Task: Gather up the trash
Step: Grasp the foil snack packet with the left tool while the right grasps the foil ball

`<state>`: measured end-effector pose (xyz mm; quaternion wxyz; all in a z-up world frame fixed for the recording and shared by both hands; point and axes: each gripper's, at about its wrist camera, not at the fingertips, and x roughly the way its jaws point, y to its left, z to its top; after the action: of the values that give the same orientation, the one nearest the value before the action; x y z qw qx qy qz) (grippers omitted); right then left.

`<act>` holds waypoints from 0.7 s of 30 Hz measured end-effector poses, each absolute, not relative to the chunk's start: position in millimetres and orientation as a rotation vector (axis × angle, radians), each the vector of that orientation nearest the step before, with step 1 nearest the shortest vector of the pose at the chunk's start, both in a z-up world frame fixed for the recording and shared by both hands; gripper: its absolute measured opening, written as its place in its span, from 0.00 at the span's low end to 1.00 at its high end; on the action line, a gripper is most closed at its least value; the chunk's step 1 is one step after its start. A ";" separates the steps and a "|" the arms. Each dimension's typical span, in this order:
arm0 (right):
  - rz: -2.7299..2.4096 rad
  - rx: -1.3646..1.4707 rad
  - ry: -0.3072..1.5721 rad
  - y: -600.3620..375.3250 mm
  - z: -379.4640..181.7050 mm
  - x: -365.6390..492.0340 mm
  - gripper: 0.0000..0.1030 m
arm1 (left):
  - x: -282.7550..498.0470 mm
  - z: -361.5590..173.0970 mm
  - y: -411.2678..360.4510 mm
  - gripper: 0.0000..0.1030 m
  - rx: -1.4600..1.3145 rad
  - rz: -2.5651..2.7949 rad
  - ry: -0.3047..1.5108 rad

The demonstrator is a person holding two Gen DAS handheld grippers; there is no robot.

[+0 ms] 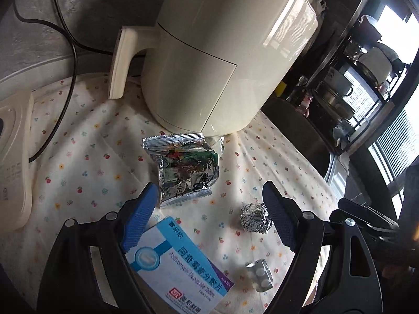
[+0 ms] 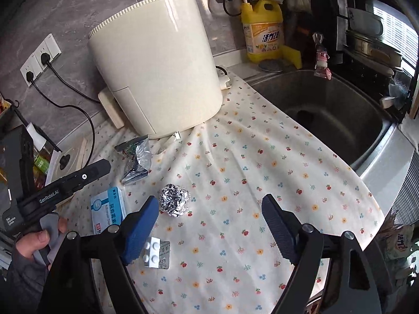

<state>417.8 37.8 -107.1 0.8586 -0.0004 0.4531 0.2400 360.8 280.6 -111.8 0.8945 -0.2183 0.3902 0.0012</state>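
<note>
On the flowered cloth [image 1: 86, 157] lie a silver snack wrapper [image 1: 187, 168], a crumpled foil ball [image 1: 255, 218], a blue-and-white medicine box [image 1: 183, 264] and a pill blister [image 1: 260, 274]. My left gripper [image 1: 209, 217] is open and empty, hovering over the box, with the wrapper just ahead. In the right wrist view my right gripper [image 2: 209, 225] is open and empty above the cloth; the foil ball [image 2: 175, 200] lies just ahead of its left finger, the blister [image 2: 155, 253] beside that finger, the box [image 2: 108, 209] and wrapper [image 2: 134, 161] further left.
A cream air fryer [image 2: 157, 62] stands at the back of the cloth, its cord running to wall sockets [image 2: 40, 56]. A steel sink [image 2: 327, 115] lies to the right, with a yellow detergent bottle [image 2: 263, 27] behind it. A dish rack [image 1: 361, 78] stands far right.
</note>
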 end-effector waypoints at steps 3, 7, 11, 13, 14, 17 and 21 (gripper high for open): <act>0.489 -0.002 0.967 44.2 -111.6 426.5 0.76 | 379.7 -119.8 284.8 0.79 -0.457 -0.007 0.847; 0.493 -0.013 0.985 56.7 -116.6 432.9 0.75 | 402.0 -131.5 287.9 0.79 -0.459 -0.013 0.892; 0.503 -0.037 1.002 69.6 -123.9 435.1 0.74 | 422.5 -146.6 290.0 0.79 -0.452 0.009 0.957; 0.510 -0.045 1.028 75.7 -129.8 435.9 0.74 | 428.4 -156.2 291.1 0.72 -0.454 0.018 1.001; 0.521 -0.052 1.037 79.5 -132.1 435.0 0.74 | 428.4 -160.1 292.4 0.64 -0.457 0.022 1.016; 0.557 -0.085 1.056 93.0 -139.0 431.6 0.74 | 423.6 -160.6 295.7 0.50 -0.455 0.031 1.018; 0.589 -0.112 1.078 109.7 -147.8 434.1 0.73 | 408.0 -149.4 304.2 0.31 -0.451 0.051 0.988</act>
<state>434.1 109.7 -147.8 0.8158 -0.0525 0.5054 0.2762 408.0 304.2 -149.4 0.8559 -0.2146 0.4698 0.0242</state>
